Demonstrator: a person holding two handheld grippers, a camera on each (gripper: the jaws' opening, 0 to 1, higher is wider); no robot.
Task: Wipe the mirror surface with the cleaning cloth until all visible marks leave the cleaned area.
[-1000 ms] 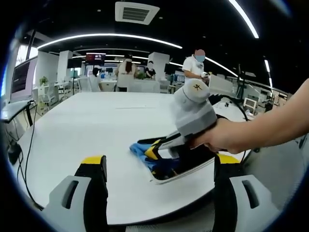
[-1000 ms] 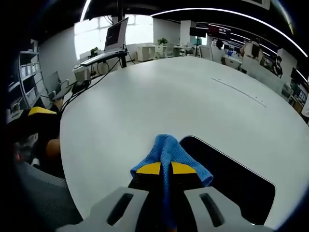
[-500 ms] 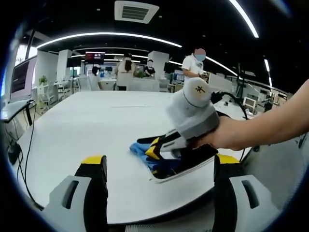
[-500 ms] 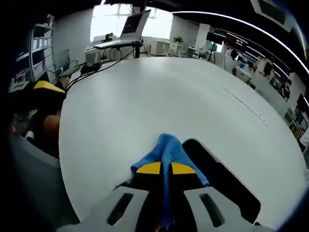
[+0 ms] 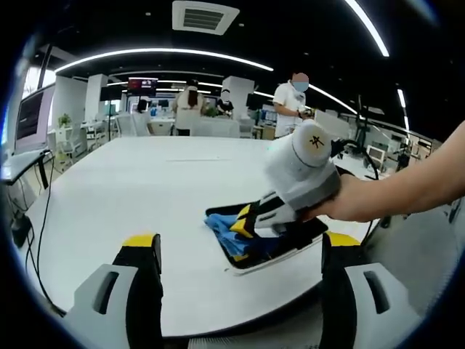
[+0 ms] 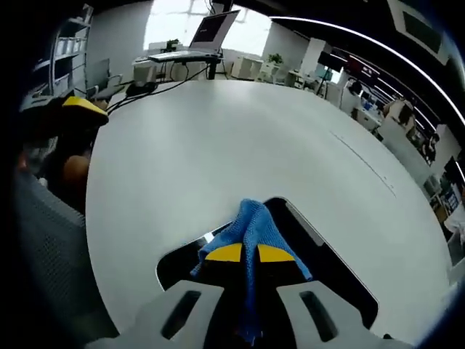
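two grippers, one cloth on the glass

one blue cloth (image 6: 251, 229) is clenched between the jaws of the right gripper (image 6: 245, 253), its folds bunched up ahead of the yellow tips and pressed onto the dark mirror (image 6: 327, 254). in the left gripper view the same cloth (image 5: 227, 231) sits on the mirror (image 5: 290, 243) near its far-left corner, with the right gripper (image 5: 251, 222) leaning down over it and a hand (image 5: 347, 203) wrapped round its grey body. the mirror lies flat on the white table (image 5: 145, 189), close to the near edge.

the left gripper (image 5: 240, 251) hangs apart from the work, its two jaws spread wide with nothing between them, looking on from the table's edge.

my reading is that the wipe is under way, with much of the glass not yet covered. i can make out no marks on the dark surface in either view, so how much dirt is left i cannot tell.

to do this step well, keep the grip tight so the cloth does not slip out, and hold the jaws low and slanted so the fabric, not the hard tips, meets the glass. work in overlapping passes along the long side, corner to corner. the mirror looks free to slide on the smooth table, so light pressure is safer, or the idle gripper could steady its rim. keep the mirror from creeping toward the table edge.
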